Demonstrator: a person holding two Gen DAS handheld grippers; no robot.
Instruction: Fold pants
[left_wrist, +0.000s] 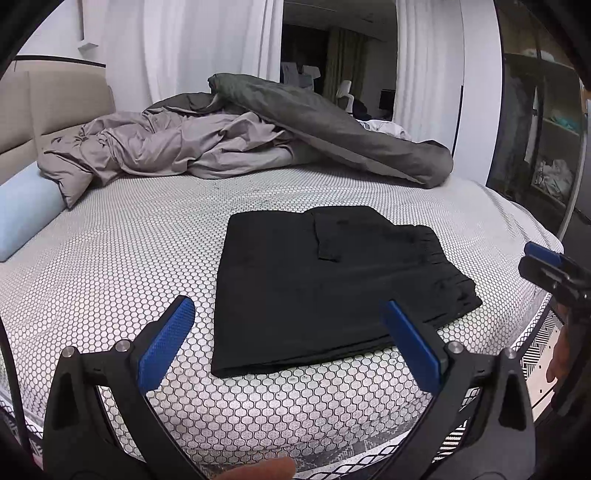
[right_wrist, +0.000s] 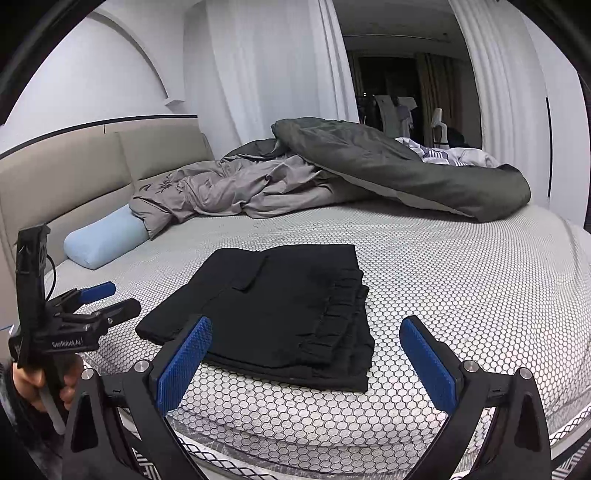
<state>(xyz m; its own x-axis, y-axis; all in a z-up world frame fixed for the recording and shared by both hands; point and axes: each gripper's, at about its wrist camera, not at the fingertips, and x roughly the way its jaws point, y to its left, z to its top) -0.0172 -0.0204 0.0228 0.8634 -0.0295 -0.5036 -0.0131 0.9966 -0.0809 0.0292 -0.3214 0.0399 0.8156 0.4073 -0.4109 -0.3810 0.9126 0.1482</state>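
The black pants (left_wrist: 317, 280) lie folded into a flat rectangle on the honeycomb-patterned mattress (left_wrist: 129, 266), waistband toward the right edge. They also show in the right wrist view (right_wrist: 280, 314). My left gripper (left_wrist: 288, 317) is open and empty, held just short of the pants' near edge. My right gripper (right_wrist: 306, 332) is open and empty, near the pants' front edge. The right gripper shows at the right edge of the left wrist view (left_wrist: 546, 262). The left gripper shows at the left of the right wrist view (right_wrist: 107, 299), beside the pants.
A rumpled grey duvet (left_wrist: 229, 147) lies across the back of the bed, with a light blue pillow (left_wrist: 26, 214) at the left. A beige headboard (right_wrist: 74, 177) stands behind. The mattress edge (right_wrist: 332, 443) is close below the grippers. A wardrobe (left_wrist: 535, 129) stands at the right.
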